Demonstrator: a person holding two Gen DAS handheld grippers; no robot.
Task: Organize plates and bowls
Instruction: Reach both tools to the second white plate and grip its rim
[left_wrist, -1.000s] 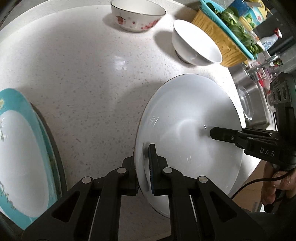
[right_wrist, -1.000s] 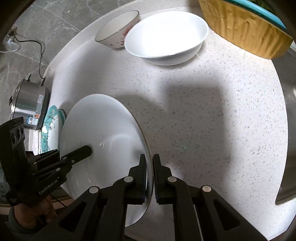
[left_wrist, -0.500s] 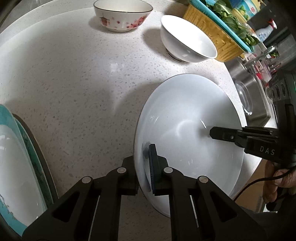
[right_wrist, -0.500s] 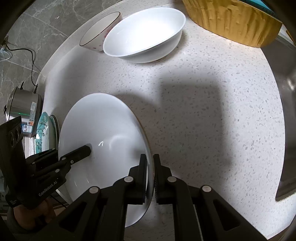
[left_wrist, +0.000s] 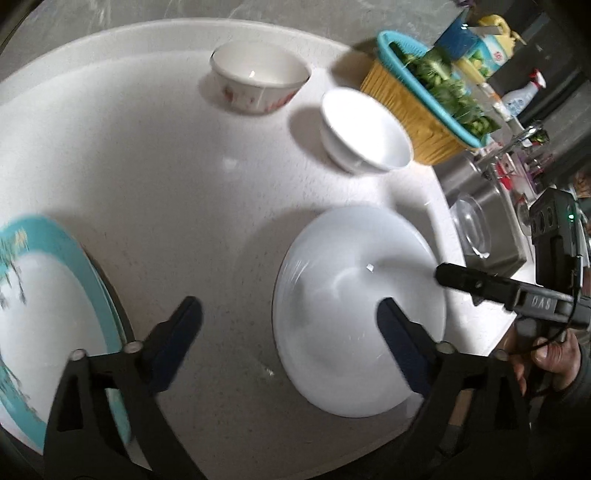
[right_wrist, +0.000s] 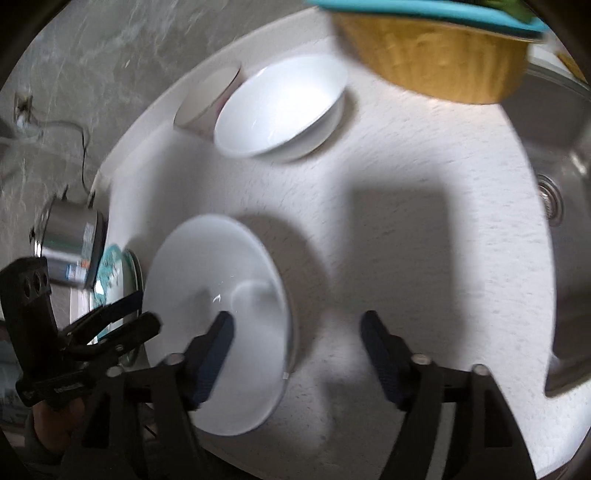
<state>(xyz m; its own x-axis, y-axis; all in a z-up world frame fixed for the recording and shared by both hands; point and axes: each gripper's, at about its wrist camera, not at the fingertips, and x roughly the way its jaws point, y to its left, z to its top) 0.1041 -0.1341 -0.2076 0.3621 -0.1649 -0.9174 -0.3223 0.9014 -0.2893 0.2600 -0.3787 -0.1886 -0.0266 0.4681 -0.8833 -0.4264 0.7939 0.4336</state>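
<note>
Left wrist view: both hand-held grippers just opened, releasing white plate.

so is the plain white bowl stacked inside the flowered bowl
No, in the left wrist view the plain white bowl sits on the counter beside the flowered bowl, with bare counter between them.

My two wrist cameras look steeply down from close (left and right), sharing the white plate.
</note>
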